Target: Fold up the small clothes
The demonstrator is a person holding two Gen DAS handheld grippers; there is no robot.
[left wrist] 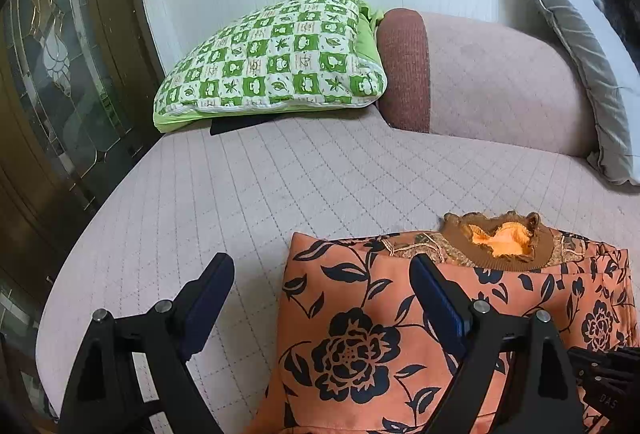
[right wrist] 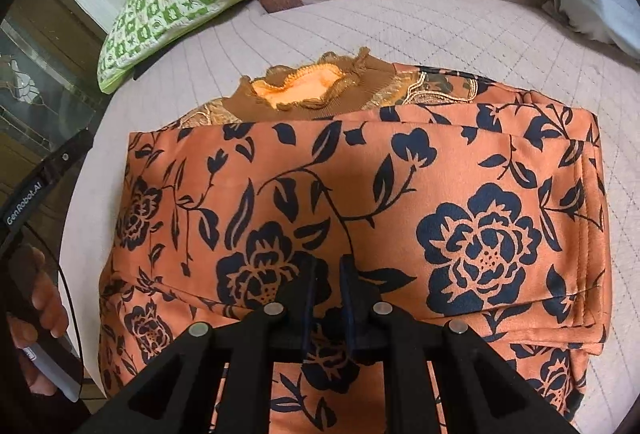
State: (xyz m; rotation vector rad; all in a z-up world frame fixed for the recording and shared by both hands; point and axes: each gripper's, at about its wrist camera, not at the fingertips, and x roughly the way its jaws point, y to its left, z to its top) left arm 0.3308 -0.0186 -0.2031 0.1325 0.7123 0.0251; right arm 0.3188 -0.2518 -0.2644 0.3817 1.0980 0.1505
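The quilted pink sofa seat (left wrist: pixel 256 186) spreads under everything, and on it your orange floral garment (right wrist: pixel 360 202) lies flat, partly folded, its brown ruffled collar (right wrist: pixel 316 90) pointing toward the backrest. A green checked cushion (left wrist: pixel 272 54) leans at the far left. Your left gripper (left wrist: pixel 320 298) hovers tilted over the garment's left edge, fingers spread wide and empty. Your right gripper (right wrist: pixel 328 294) sits low over the cloth's middle, fingers nearly together; whether they pinch fabric can't be told.
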